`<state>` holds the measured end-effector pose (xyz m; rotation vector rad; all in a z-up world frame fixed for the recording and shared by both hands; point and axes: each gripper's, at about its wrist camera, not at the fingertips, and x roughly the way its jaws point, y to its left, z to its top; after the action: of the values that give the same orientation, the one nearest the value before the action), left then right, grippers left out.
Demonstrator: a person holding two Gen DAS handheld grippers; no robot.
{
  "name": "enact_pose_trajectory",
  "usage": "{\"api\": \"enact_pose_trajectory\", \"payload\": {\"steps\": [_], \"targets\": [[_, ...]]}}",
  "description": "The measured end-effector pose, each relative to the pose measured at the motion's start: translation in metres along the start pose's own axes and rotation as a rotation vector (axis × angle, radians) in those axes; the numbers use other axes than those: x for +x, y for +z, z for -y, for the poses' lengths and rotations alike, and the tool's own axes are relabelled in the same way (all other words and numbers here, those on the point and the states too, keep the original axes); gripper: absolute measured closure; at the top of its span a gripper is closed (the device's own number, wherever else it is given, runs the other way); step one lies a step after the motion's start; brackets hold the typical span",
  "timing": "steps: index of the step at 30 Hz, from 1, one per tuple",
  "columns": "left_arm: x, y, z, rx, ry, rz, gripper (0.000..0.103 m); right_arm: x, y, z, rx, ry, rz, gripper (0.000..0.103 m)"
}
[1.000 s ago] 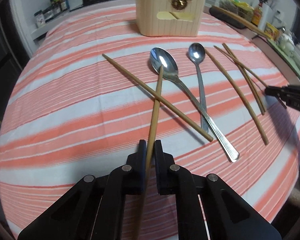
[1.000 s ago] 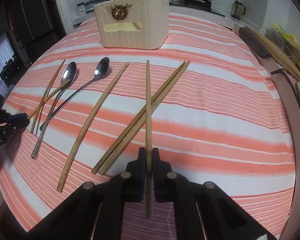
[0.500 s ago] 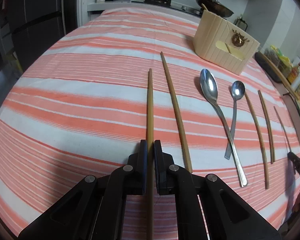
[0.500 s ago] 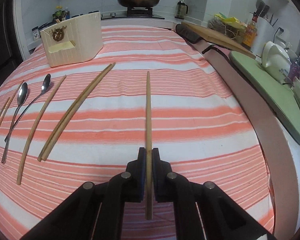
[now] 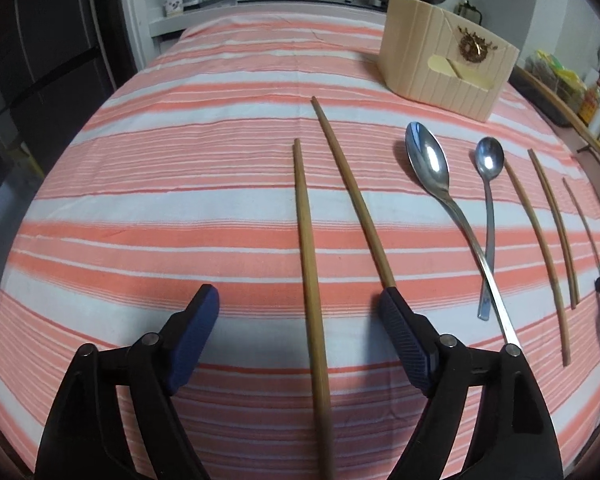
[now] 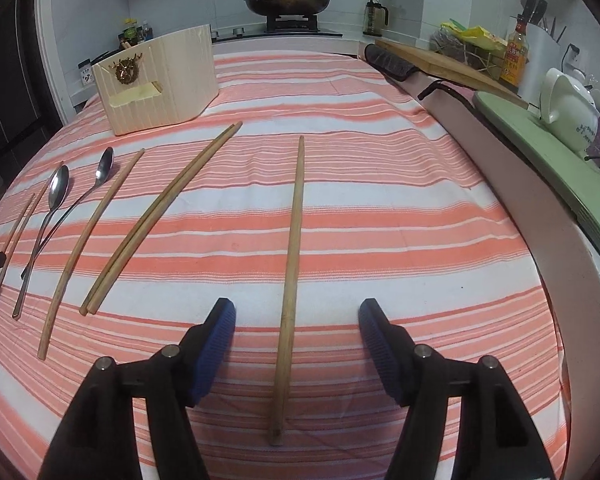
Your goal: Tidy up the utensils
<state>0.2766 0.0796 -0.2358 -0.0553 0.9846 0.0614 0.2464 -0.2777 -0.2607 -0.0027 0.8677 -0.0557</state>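
Observation:
Wooden chopsticks and two steel spoons lie in a row on a striped cloth. My left gripper (image 5: 298, 308) is opening; a chopstick (image 5: 310, 276) lies loose on the cloth between its spread jaws, untouched, beside a second chopstick (image 5: 352, 188). To the right lie a large spoon (image 5: 436, 172) and a small spoon (image 5: 489, 168). My right gripper (image 6: 296, 316) is opening too, with another chopstick (image 6: 292, 260) lying free between its jaws. A pair of chopsticks (image 6: 160, 220) rests to its left.
A cream utensil holder (image 6: 160, 80) stands at the back of the orange-and-white striped cloth (image 6: 380, 200). A pan on a stove (image 6: 288, 0) is behind it. A raised counter edge (image 6: 520, 184) with a white kettle (image 6: 568, 108) and bottles borders the right.
Both grippers went from shut on a chopstick to wide apart, leaving each chopstick lying on the cloth. Earlier, each chopstick was swung out of the crossed pile and laid parallel to the others.

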Motion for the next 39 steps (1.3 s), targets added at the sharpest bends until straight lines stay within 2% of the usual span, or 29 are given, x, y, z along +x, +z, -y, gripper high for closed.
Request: {"api": "enact_pose_trajectory", "payload": {"steps": [2, 5, 39], "targets": [[0.0027, -0.0006, 0.0040, 0.026, 0.028, 0.000, 0.005, 0.0006, -0.0004, 0.0005, 0.002, 0.004, 0.007, 0.033], [0.0059, -0.0001, 0.0000, 0.003, 0.029, -0.004, 0.001, 0.0006, -0.0012, 0.0002, -0.001, 0.002, 0.013, 0.032], [0.0036, -0.0037, -0.0001, -0.004, 0.028, 0.014, 0.001, 0.0008, -0.0011, -0.0011, -0.006, -0.010, 0.018, 0.031]]}}
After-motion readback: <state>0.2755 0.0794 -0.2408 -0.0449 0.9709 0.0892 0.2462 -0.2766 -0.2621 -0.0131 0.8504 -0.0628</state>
